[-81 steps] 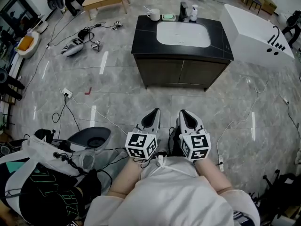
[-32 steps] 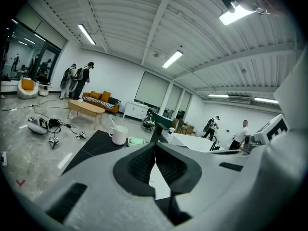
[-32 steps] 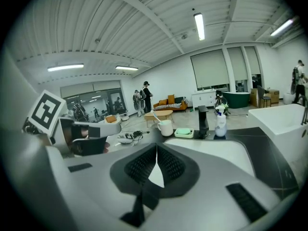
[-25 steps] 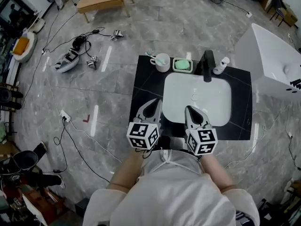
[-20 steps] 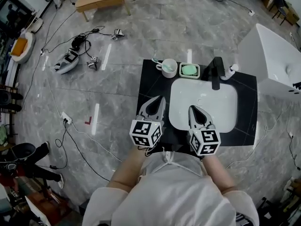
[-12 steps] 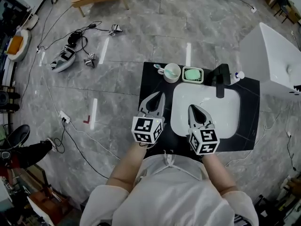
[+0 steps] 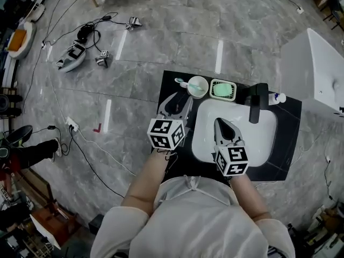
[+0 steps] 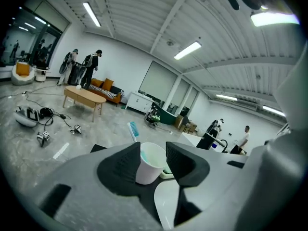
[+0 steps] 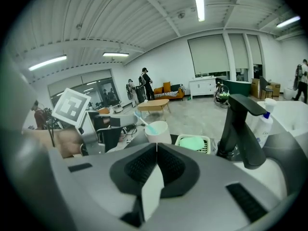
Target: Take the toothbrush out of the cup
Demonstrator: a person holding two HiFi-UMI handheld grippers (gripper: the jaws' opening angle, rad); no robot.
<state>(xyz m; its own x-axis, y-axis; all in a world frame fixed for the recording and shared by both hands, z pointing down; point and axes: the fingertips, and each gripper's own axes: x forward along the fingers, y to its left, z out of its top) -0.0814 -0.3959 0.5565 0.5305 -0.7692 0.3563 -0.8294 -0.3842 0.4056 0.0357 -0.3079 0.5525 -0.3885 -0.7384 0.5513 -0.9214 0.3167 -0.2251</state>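
A white cup (image 7: 197,86) stands at the back left of the black vanity top (image 7: 285,156), with a toothbrush (image 7: 181,81) leaning out of it to the left. My left gripper (image 7: 181,98) hovers just in front of the cup with its jaws opening. In the left gripper view the cup (image 8: 150,165) and the blue-bristled toothbrush (image 8: 133,130) show beyond the gap of the left gripper (image 8: 153,153), untouched. My right gripper (image 7: 221,124) is shut over the white basin (image 7: 259,140) and holds nothing. The right gripper view shows the cup (image 9: 158,131) ahead of the right gripper (image 9: 157,150).
A green soap dish (image 7: 222,90) sits right of the cup, then a black faucet (image 7: 257,104) and a small white bottle (image 7: 277,97). A white bathtub (image 7: 322,71) stands at the right. Cables and small devices (image 7: 72,51) lie on the tiled floor at the left.
I have come up to the vanity and both grippers now hang over its top. The left gripper has moved forward toward the cup and its jaws have parted.
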